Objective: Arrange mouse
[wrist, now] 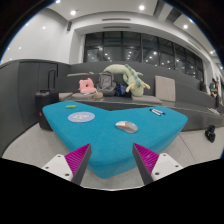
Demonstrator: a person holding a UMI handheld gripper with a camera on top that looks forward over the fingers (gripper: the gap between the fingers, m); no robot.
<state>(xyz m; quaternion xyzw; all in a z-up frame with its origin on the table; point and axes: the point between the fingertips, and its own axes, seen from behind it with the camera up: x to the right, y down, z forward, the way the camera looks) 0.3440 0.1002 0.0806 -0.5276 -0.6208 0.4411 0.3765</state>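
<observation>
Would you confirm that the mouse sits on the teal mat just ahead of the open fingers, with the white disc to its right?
Not quite: in the gripper view the white disc lies to the left of the mouse, not its right. The rest holds: the mouse sits on the teal mat, ahead of the open gripper.

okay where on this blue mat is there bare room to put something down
The widest bare stretch of the teal mat lies just ahead of the open gripper, short of the mouse and the round white disc. Another strip runs between those two. The far edge near the small dark item is tighter.
</observation>
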